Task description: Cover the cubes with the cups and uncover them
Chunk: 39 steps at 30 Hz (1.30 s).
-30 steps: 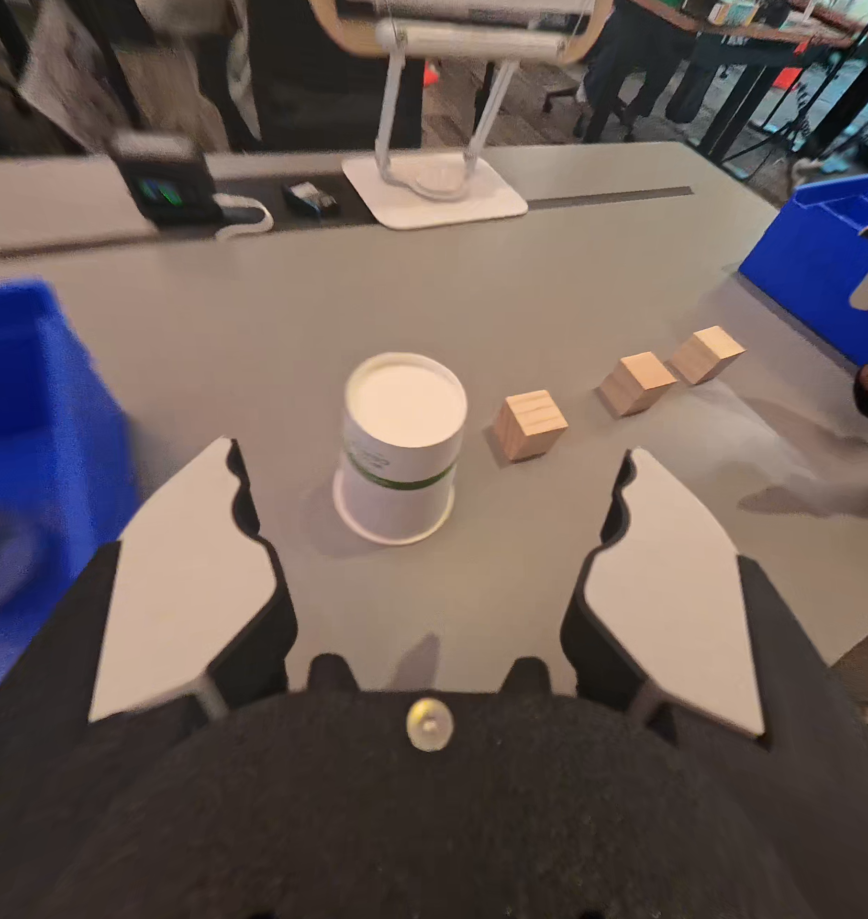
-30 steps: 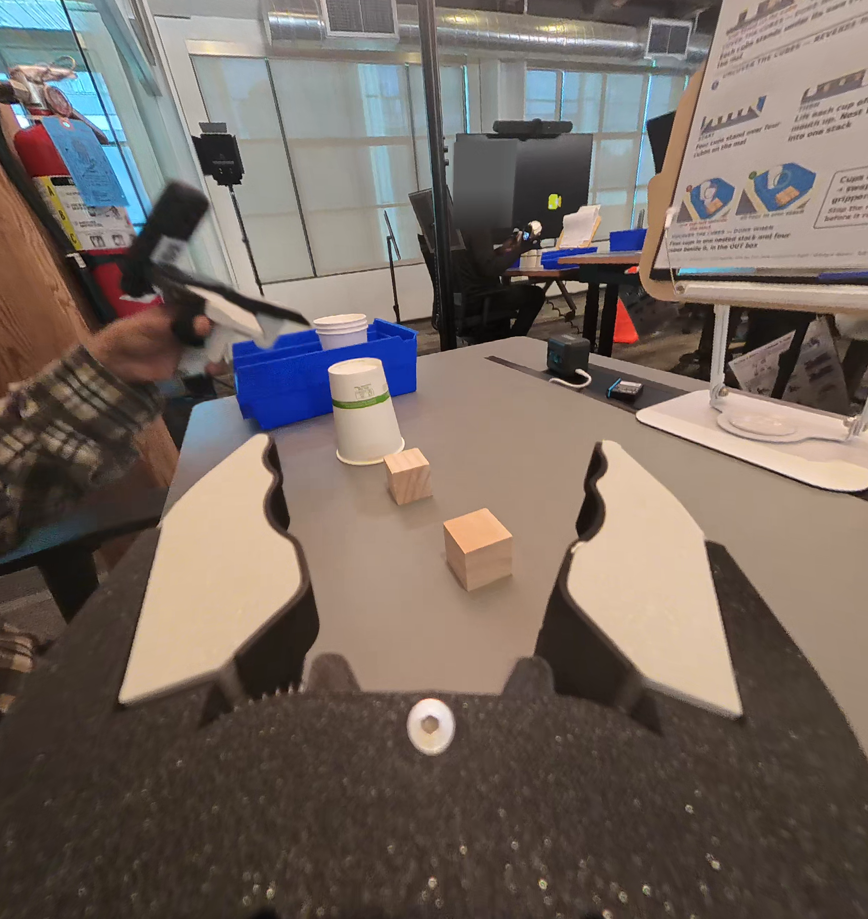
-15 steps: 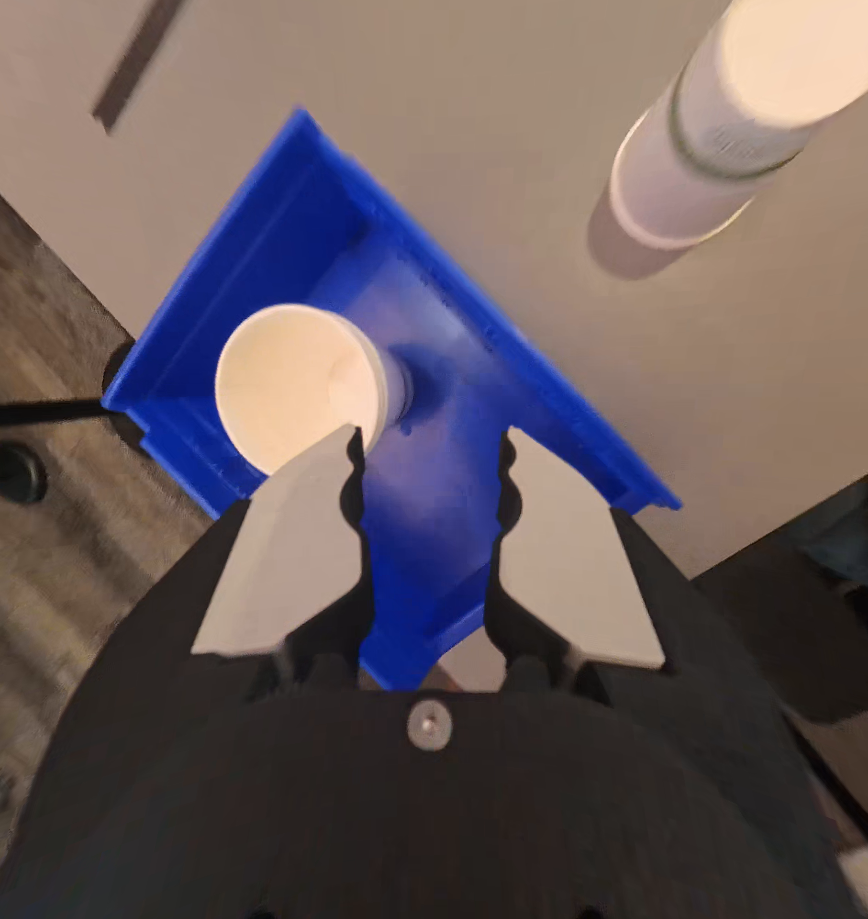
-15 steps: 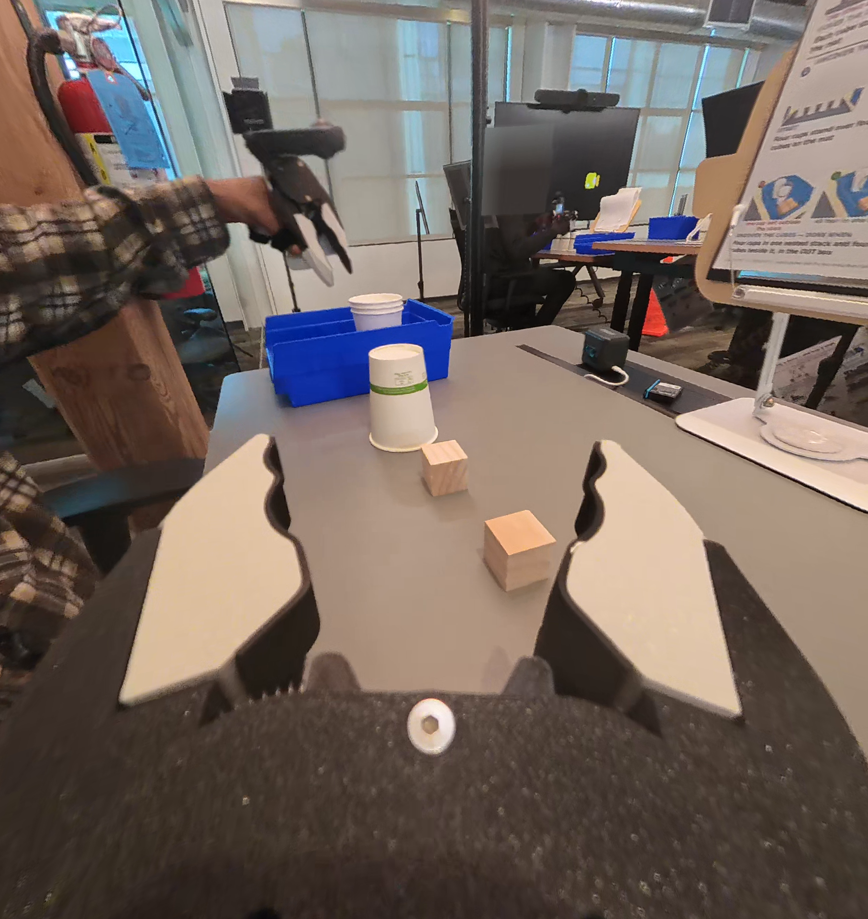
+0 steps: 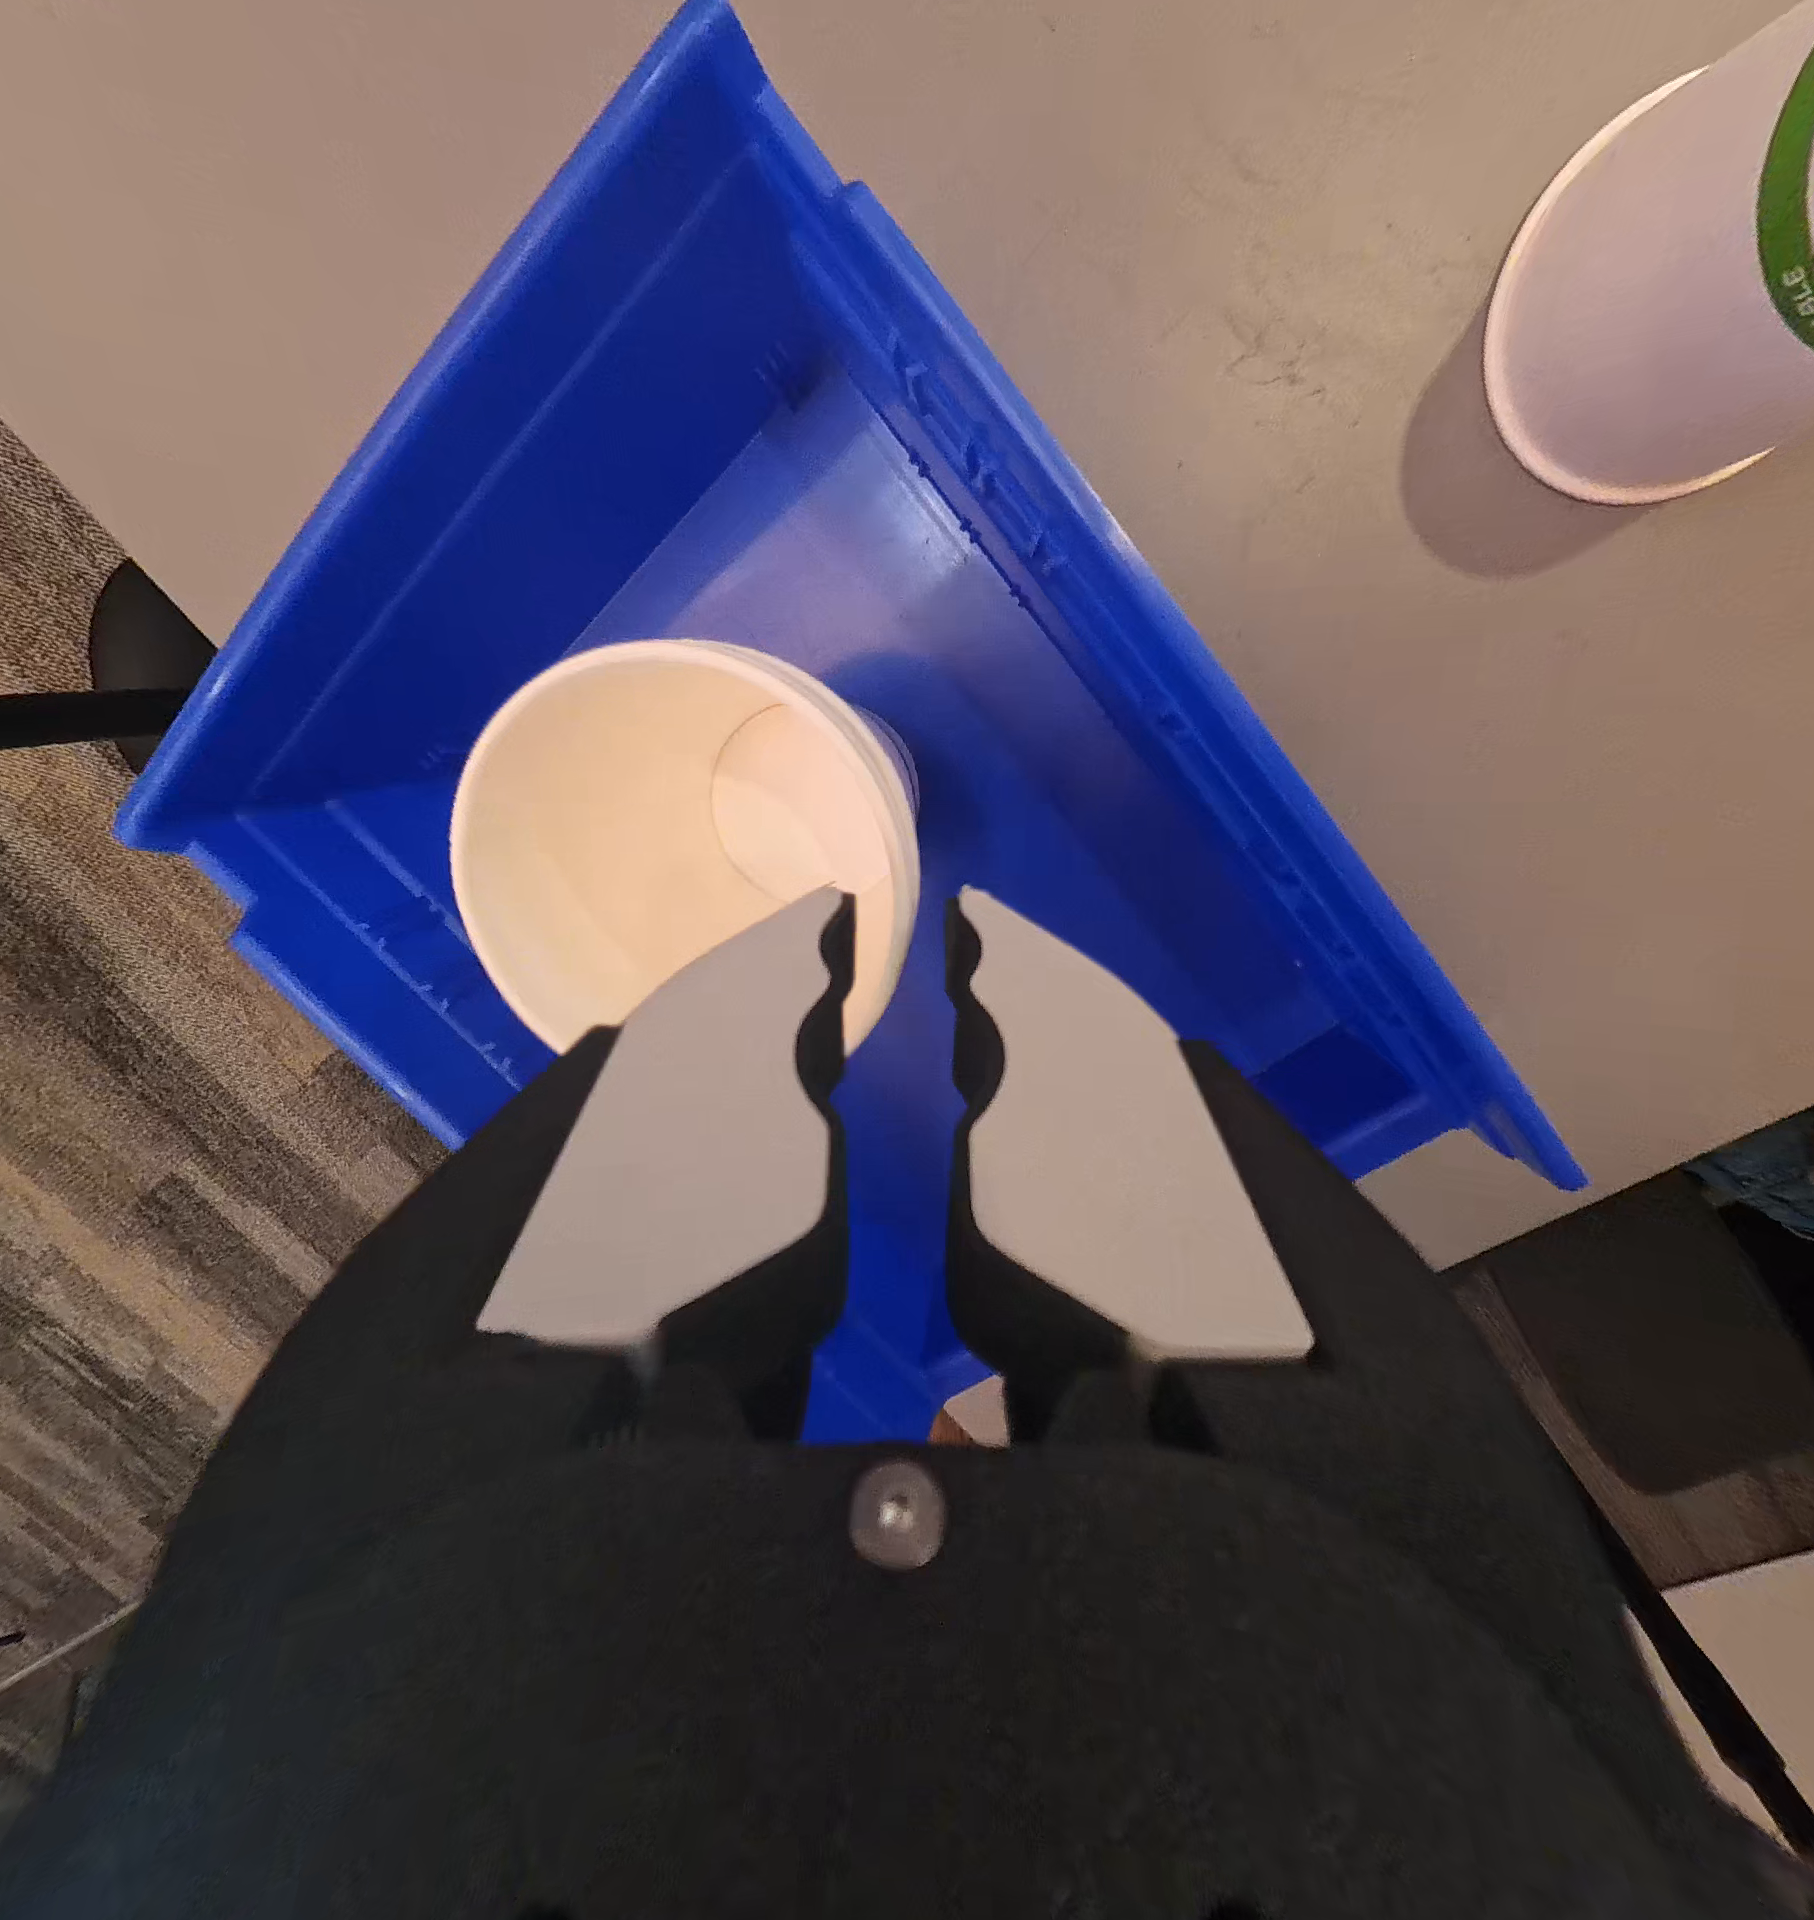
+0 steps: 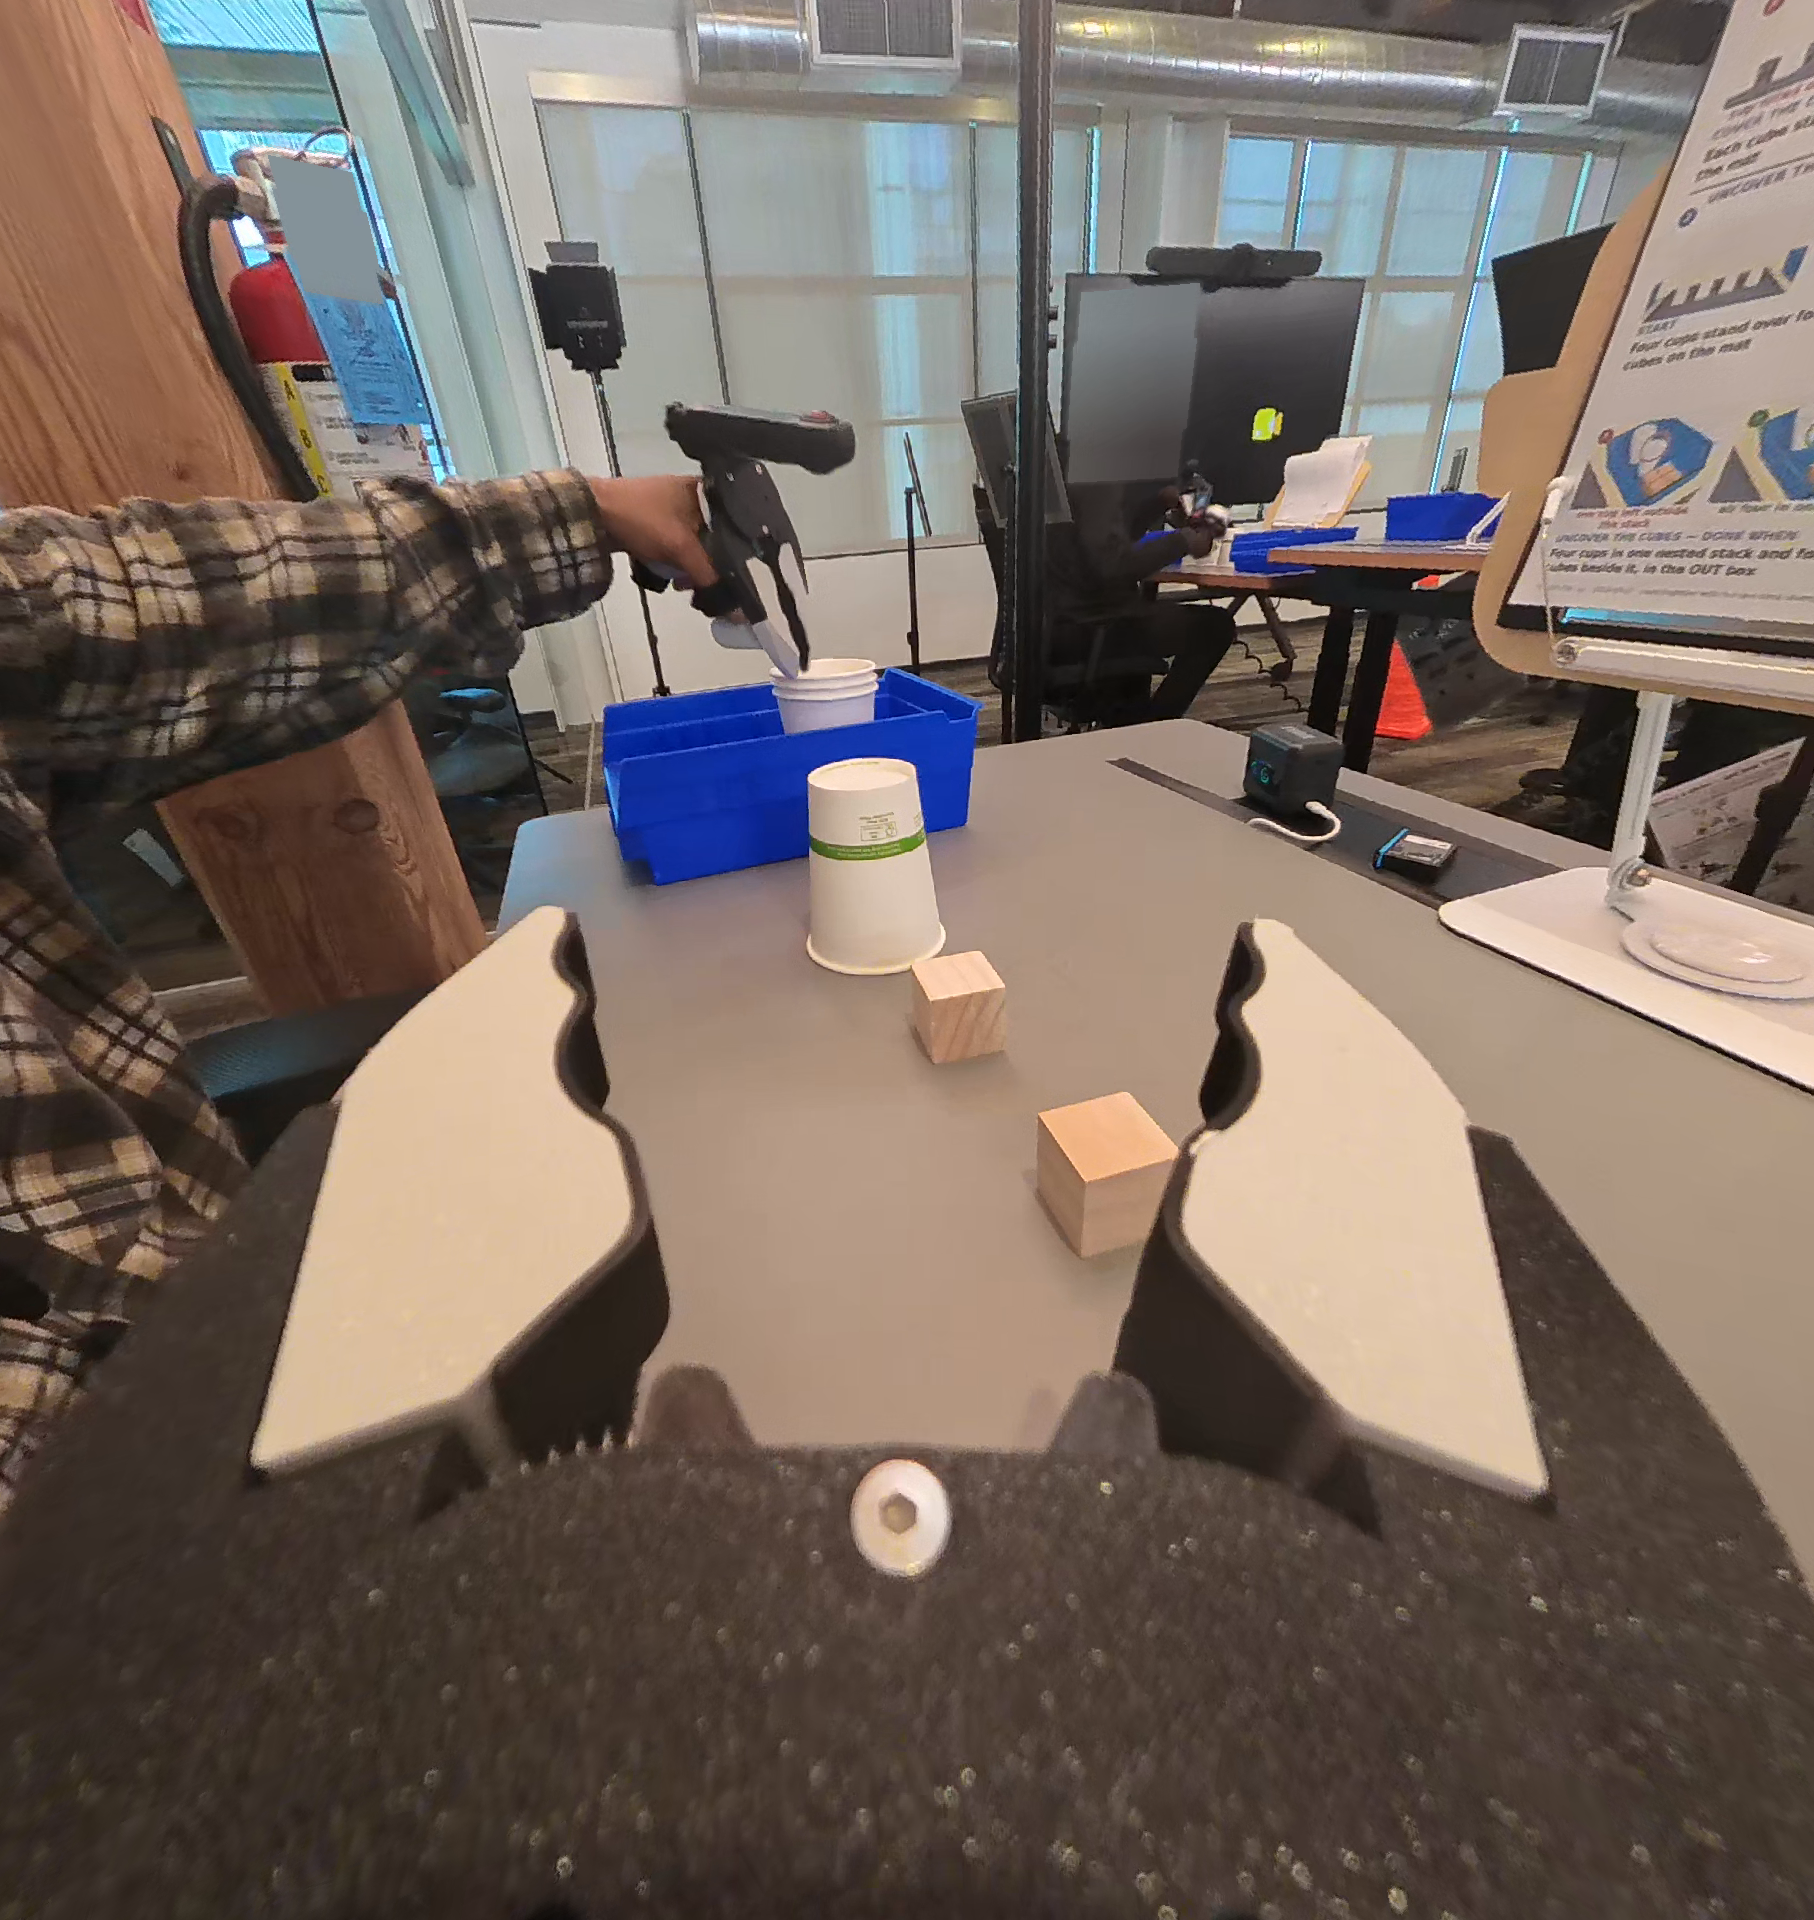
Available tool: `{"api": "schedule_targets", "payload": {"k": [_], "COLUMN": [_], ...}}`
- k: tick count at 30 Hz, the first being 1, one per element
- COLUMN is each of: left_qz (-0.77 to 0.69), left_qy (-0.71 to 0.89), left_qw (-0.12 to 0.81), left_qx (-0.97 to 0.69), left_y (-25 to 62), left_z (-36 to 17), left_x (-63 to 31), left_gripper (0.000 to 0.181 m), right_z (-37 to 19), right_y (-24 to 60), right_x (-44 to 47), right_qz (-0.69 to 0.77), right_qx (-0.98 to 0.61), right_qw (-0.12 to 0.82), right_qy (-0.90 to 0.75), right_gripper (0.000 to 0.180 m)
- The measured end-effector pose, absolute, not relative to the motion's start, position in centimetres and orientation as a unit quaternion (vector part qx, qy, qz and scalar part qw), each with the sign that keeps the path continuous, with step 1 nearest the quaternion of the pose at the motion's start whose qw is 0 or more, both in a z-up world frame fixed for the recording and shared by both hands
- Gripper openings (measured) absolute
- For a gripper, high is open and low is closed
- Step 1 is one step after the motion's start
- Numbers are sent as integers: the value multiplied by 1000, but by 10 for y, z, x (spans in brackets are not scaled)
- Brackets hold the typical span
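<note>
A stack of white paper cups point(image 5: 664, 831) stands mouth-up inside a blue bin point(image 5: 591, 436) at the far corner of a grey table point(image 6: 1142, 935). The left gripper point(image 5: 895, 904) points down at the stack with its fingers drawn narrow, one fingertip inside the top cup's mouth and the other outside its rim; a gap shows between the fingers, and whether they press the cup's wall cannot be told. In the right wrist view the same gripper point(image 6: 783, 634) is held by a hand point(image 6: 654, 525) at the end of a plaid sleeve point(image 6: 259, 603), its tips dipped at the stack point(image 6: 825, 694).

Just in front of the bin point(image 6: 705, 774), one more cup point(image 6: 870, 868), white with a green band, stands upside down on the table; from above it shows at the left view's upper right point(image 5: 1692, 301). Two bare wooden cubes follow in a line toward the camera: the farther cube point(image 6: 958, 1006) just beside the upturned cup's rim, the nearer cube point(image 6: 1102, 1172) close to the right gripper's finger. The right gripper point(image 6: 903, 987) hangs above the table with its fingers spread wide, holding nothing.

A white stand point(image 6: 1651, 945) bearing an instruction board point(image 6: 1713, 343) sits at the table's right side.
</note>
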<state>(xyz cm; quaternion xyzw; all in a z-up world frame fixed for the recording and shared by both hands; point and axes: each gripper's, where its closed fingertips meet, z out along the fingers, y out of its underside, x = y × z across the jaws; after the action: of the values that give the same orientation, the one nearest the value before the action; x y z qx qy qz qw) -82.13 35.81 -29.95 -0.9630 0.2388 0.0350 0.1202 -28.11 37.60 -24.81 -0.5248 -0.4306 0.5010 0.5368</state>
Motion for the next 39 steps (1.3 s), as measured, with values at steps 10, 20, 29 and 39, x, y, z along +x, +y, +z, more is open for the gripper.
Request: {"api": "schedule_targets", "payload": {"k": [10, 20, 29, 39], "left_qz": [16, 27, 49, 142], "left_qy": [228, 223, 202, 213], "left_qw": [111, 102, 130, 170], "left_qx": [-967, -969, -970, -952], "left_y": [358, 356, 357, 356], "left_z": [-303, -308, -272, -211], "left_x": [-822, -827, -831, -821], "left_gripper": [4, 3, 2, 2], "right_z": [-241, -238, -240, -235], "right_y": [377, 375, 372, 368], "right_x": [-274, -273, -276, -277], "right_qz": [512, 513, 513, 514], "right_qx": [-518, -516, -516, -511], "right_qw": [543, 546, 540, 544], "right_qy": [-417, -416, -422, -423], "right_gripper": [112, 112, 112, 111]}}
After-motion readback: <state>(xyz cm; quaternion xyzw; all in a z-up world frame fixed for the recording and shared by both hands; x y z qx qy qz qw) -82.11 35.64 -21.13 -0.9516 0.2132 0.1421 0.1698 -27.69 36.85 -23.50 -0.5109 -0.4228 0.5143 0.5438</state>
